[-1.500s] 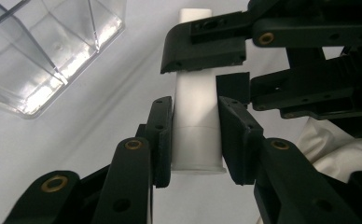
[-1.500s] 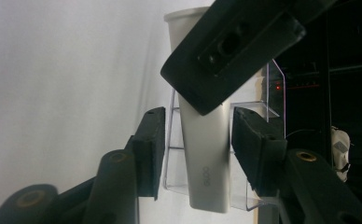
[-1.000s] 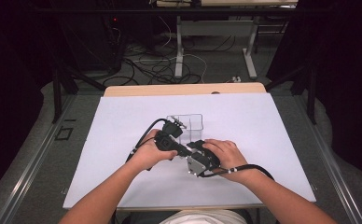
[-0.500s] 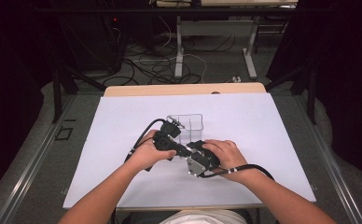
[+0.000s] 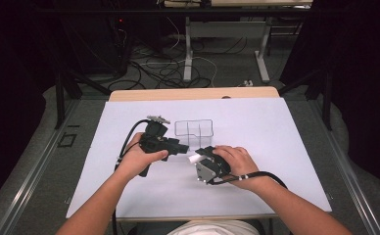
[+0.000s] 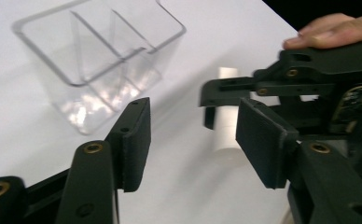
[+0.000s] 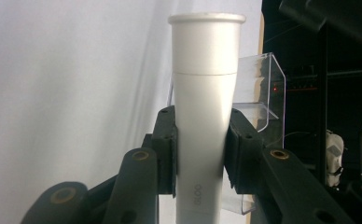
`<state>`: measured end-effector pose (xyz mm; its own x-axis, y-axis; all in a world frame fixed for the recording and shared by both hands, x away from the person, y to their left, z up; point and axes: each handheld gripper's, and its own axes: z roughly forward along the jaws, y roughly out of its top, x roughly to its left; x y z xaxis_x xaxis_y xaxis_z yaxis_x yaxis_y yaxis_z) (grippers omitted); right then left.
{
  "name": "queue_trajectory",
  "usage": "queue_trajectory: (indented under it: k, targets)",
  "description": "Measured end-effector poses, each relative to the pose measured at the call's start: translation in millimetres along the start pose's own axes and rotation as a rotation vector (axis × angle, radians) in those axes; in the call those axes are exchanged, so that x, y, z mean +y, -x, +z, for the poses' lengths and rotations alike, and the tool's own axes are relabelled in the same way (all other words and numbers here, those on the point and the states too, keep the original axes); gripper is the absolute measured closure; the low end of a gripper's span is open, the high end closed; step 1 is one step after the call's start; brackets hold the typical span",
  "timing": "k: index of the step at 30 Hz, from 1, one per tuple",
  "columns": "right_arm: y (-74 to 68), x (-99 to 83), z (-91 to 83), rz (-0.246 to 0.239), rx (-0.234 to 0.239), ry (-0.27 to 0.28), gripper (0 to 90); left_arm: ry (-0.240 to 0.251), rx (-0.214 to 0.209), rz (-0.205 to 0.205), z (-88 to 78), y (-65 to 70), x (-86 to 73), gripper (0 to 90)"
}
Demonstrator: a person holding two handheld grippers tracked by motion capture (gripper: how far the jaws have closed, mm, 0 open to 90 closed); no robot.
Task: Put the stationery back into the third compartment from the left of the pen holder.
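Jaws of the right gripper (image 5: 194,159) clamp a white tube (image 7: 206,116), held just near of the clear divided box (image 5: 194,133) at the table's middle. Jaws of the left gripper (image 6: 193,135) have just been opening and stand apart with nothing between them, left of the tube.

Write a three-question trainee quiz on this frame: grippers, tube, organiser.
1. True or false: the right gripper is shut on the white tube.
2. How many compartments does the clear organiser show? A) one B) three C) six
3. Is anything between the pads of the left gripper?

Key
1. True: both pads press on the tube's sides.
2. B: two inner walls split it into three.
3. No. Its jaws have just been opening and stand apart with nothing between them; the tube lies beyond, in the other gripper.
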<state>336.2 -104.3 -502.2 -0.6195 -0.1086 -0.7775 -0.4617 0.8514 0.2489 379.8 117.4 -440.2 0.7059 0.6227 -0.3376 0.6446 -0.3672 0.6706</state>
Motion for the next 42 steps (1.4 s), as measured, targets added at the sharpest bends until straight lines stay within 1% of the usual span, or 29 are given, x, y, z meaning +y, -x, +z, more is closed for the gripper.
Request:
queue_trajectory:
  k: [1,2,3,4,5,7,8,9,10,13,14,15,16,17,18,19,21,23,25,27,28,29,30,31,33,38,39,40,42]
  targets:
    - [1.8,0.6,-0.4,0.022,0.004,0.006,68.7,0.012,0.021,0.005,-2.7,-2.9,-2.5,44.8]
    - [3.4,0.3,1.4,0.047,-0.005,0.043,68.7,0.029,0.038,-0.004,-3.8,-5.4,-5.6,44.0]
    - [4.5,0.3,0.9,0.090,-0.008,0.056,68.7,0.037,0.062,0.001,-5.9,-8.7,-8.3,43.0]
    - [8.6,0.2,1.0,0.105,0.007,0.071,68.7,0.052,0.079,0.003,-7.3,-11.8,-11.6,42.4]
    - [10.9,-0.1,-0.3,0.139,0.006,0.068,68.7,0.066,0.095,-0.007,-8.4,-14.1,-15.2,41.7]
    - [16.3,-1.2,0.3,0.208,0.011,0.099,68.7,0.089,0.110,-0.007,-10.2,-20.1,-22.0,40.7]
    - [19.1,-2.5,-0.2,0.241,0.006,0.105,68.8,0.089,0.115,-0.007,-11.2,-22.0,-24.9,39.4]
    - [23.2,-3.9,-0.1,0.254,0.011,0.116,68.7,0.096,0.134,0.002,-11.5,-23.3,-27.8,37.9]
    - [26.2,-5.0,-0.1,0.289,0.013,0.124,68.8,0.095,0.152,0.009,-12.0,-23.8,-30.1,37.0]
    - [35.3,-10.1,0.3,0.394,0.018,0.166,68.8,0.122,0.173,0.025,-13.1,-27.3,-36.4,35.6]
    - [38.3,-11.8,0.4,0.436,0.018,0.181,68.8,0.129,0.174,0.017,-13.0,-27.9,-38.3,35.3]
    - [42.0,-14.4,0.7,0.467,0.019,0.197,68.7,0.137,0.178,0.014,-12.4,-28.9,-40.2,34.9]
    - [44.7,-16.4,1.0,0.517,0.022,0.215,68.7,0.126,0.179,0.017,-13.3,-30.2,-41.6,34.0]
    - [47.7,-18.7,1.4,0.559,0.023,0.232,68.8,0.137,0.194,0.018,-12.6,-31.3,-43.3,33.2]
    - [50.3,-20.6,1.6,0.594,0.025,0.247,68.8,0.136,0.203,0.027,-13.2,-32.8,-44.4,31.6]
    - [52.8,-22.3,2.0,0.622,0.023,0.263,68.7,0.150,0.215,0.033,-12.8,-33.5,-46.0,30.3]
    - [57.4,-25.6,2.8,0.678,0.024,0.285,68.7,0.162,0.221,0.033,-12.7,-35.1,-48.3,28.7]
    - [62.0,-28.8,3.8,0.729,0.018,0.303,68.7,0.169,0.226,0.047,-13.2,-37.5,-50.5,25.5]
    - [66.5,-31.9,4.5,0.776,0.016,0.320,68.8,0.171,0.231,0.050,-13.5,-40.0,-52.5,21.2]
    - [69.8,-34.3,5.7,0.820,0.005,0.337,68.7,0.180,0.252,0.058,-12.8,-42.0,-54.5,19.1]
    - [71.5,-35.4,6.2,0.835,0.007,0.342,68.7,0.182,0.265,0.060,-12.4,-42.8,-55.3,17.2]
    - [72.8,-36.1,7.1,0.850,0.002,0.349,68.7,0.180,0.265,0.065,-13.1,-44.2,-56.0,16.0]
    - [74.1,-37.0,8.0,0.863,0.000,0.355,68.7,0.188,0.275,0.062,-13.2,-45.2,-56.8,15.9]
    - [74.9,-37.5,8.5,0.882,-0.003,0.359,68.7,0.183,0.283,0.069,-14.1,-46.9,-57.4,15.3]
    - [77.1,-39.1,10.5,0.904,-0.008,0.370,68.7,0.198,0.285,0.040,-14.1,-49.0,-58.5,12.0]
    - [79.0,-42.7,14.9,0.957,-0.019,0.378,68.7,0.214,0.310,0.012,-16.5,-53.9,-61.1,2.5]
    - [79.3,-43.8,16.1,0.965,-0.024,0.381,68.7,0.219,0.313,0.013,-17.0,-54.8,-61.5,1.6]
    - [79.4,-44.7,16.9,0.972,-0.027,0.377,68.7,0.211,0.319,0.014,-18.0,-55.5,-61.6,1.2]
    - [79.3,-45.9,18.6,0.990,-0.032,0.376,68.7,0.212,0.334,0.013,-18.1,-56.4,-62.1,0.8]
